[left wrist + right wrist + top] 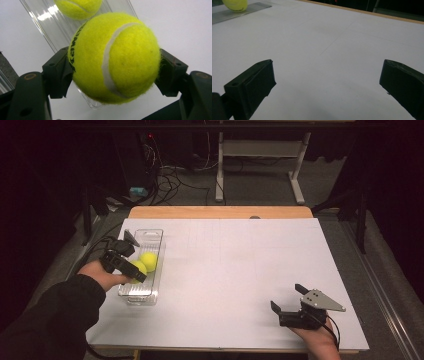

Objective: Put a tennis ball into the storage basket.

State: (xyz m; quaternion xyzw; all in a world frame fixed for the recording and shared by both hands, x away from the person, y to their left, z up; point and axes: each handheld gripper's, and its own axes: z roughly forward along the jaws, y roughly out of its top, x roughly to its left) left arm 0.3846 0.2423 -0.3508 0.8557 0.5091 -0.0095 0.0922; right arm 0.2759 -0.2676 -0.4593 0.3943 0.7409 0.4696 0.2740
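Leftmost, item one: a person's dark sleeve (55, 312) coming in from the near edge, its hand carrying the left gripper (131, 270). Jaws pinch a yellow tennis ball (113, 58) from both sides; black lettering runs along the ball's left curve and a white seam crosses its front. The held ball hangs over the near half of the tray.

Item two: a clear plastic tray (150, 236), long and narrow, lying on the left part of the white table sheet (235, 270) with its length running away from the person. A second tennis ball (148, 261) sits inside it, just beyond the held one and close beside it; in the left gripper view it shows at the top edge, behind the held ball.

Item three: the wooden table edge (220, 212) at the far side, bare beyond the white sheet.

Item four, far right: the right gripper (289, 301), held in a hand at the near edge, well apart from the tray. Jaws spread wide with nothing between them, bare white sheet beneath.
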